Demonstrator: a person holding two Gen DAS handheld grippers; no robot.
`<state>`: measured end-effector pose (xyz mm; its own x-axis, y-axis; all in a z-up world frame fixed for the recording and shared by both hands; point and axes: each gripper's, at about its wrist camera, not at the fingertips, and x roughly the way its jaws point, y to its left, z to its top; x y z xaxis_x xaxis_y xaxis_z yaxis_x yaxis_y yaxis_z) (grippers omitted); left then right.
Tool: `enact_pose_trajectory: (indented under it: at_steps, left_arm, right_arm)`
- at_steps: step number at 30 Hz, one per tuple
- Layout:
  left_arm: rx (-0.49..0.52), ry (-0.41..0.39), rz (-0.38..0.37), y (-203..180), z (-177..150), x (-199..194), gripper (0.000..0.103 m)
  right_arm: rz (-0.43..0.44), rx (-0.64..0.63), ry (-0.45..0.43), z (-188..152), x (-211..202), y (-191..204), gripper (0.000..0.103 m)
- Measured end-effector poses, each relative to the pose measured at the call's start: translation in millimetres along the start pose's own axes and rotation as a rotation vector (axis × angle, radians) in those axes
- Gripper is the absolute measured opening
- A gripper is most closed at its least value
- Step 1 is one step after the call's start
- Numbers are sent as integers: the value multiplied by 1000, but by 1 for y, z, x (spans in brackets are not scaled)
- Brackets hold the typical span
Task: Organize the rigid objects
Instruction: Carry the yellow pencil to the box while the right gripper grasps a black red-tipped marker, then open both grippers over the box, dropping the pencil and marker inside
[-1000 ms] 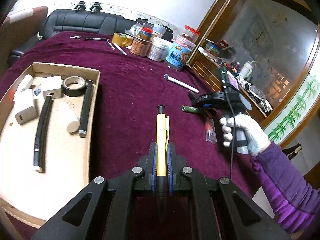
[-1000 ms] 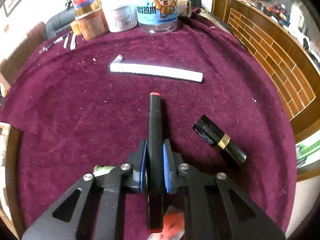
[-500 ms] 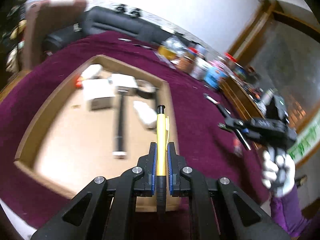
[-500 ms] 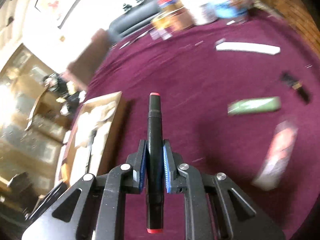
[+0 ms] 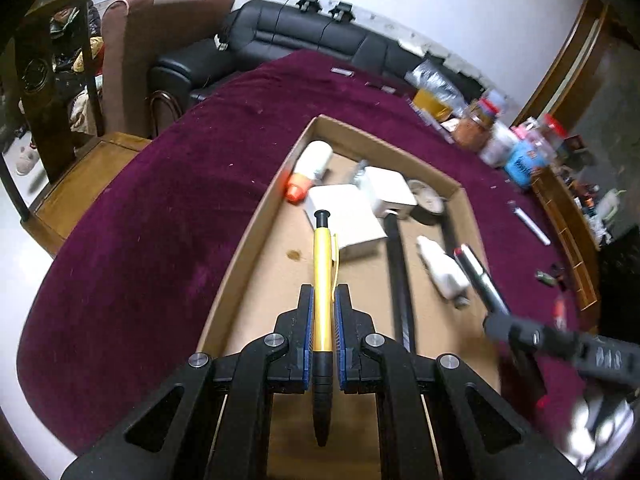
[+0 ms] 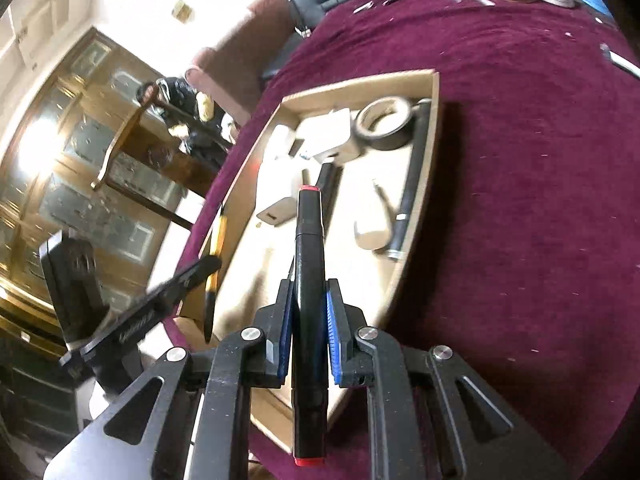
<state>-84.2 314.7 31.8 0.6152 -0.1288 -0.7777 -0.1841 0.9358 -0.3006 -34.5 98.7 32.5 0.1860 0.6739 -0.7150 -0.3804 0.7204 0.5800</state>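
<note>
A yellow pen (image 5: 322, 276), clamped in our left gripper (image 5: 322, 316), and a black marker (image 6: 308, 264), clamped in our right gripper (image 6: 308, 316), hang over the open cardboard box (image 5: 256, 236) on the maroon tablecloth (image 5: 160, 208). Inside lie white chargers (image 5: 344, 216), a tape roll (image 6: 382, 122) and black tubes (image 6: 412, 184).

Yellow pen (image 5: 322, 280), black marker (image 6: 309, 264) (red-tipped), maroon cloth (image 5: 168, 208), brown box (image 5: 256, 240).

A maroon-clothed table (image 5: 168, 208) carries a cardboard tray (image 5: 256, 236), jars (image 5: 480, 124) and a white stick (image 5: 532, 226).
</note>
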Motion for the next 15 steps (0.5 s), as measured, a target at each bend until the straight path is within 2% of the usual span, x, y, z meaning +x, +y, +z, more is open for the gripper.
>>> enact_pose_trajectory:
  at_steps: [5, 7, 10, 12, 14, 15]
  left_arm:
    - [14, 67, 31, 5, 15, 28, 7]
    - [20, 62, 38, 6, 17, 32, 7]
    - [-12, 44, -6, 13, 15, 27, 9]
    - [-47, 31, -62, 20, 12, 18, 18]
    - [-71, 1, -100, 25, 6, 4, 35]
    - [-79, -15, -113, 26, 4, -2, 38]
  right_arm:
    - [-58, 3, 19, 5, 25, 13, 13]
    - [-111, -14, 16, 5, 30, 16, 13]
    - [-181, -33, 5, 8, 34, 21, 13]
    - [-233, -18, 0, 11, 36, 19, 13]
    - [-267, 8, -4, 12, 38, 13, 13]
    - [-278, 2, -18, 13, 38, 13, 15]
